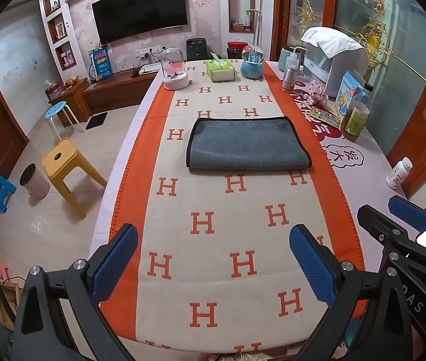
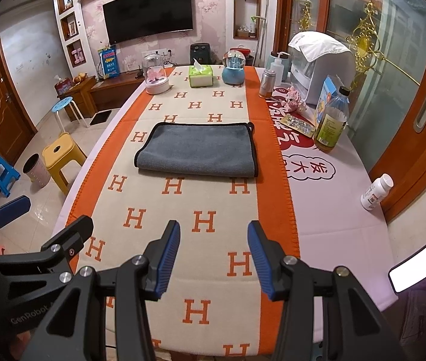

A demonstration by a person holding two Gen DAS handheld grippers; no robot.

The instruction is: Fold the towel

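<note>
A grey towel (image 1: 247,144) with black edging lies folded flat on the cream and orange H-patterned blanket (image 1: 213,219), its rounded fold toward me. It also shows in the right wrist view (image 2: 199,150). My left gripper (image 1: 213,240) is open and empty, held well short of the towel above the blanket. My right gripper (image 2: 214,234) is open and empty, also short of the towel. The right gripper shows at the right edge of the left wrist view (image 1: 393,213). The left gripper shows at the left edge of the right wrist view (image 2: 44,213).
At the blanket's far end stand a glass dome (image 1: 175,70), a tissue box (image 1: 220,70) and a snow globe (image 1: 252,61). Along the right side are an oil bottle (image 2: 331,120), a box (image 1: 349,96), a white appliance (image 2: 318,66) and a pill bottle (image 2: 377,191). Stools (image 1: 65,174) stand left.
</note>
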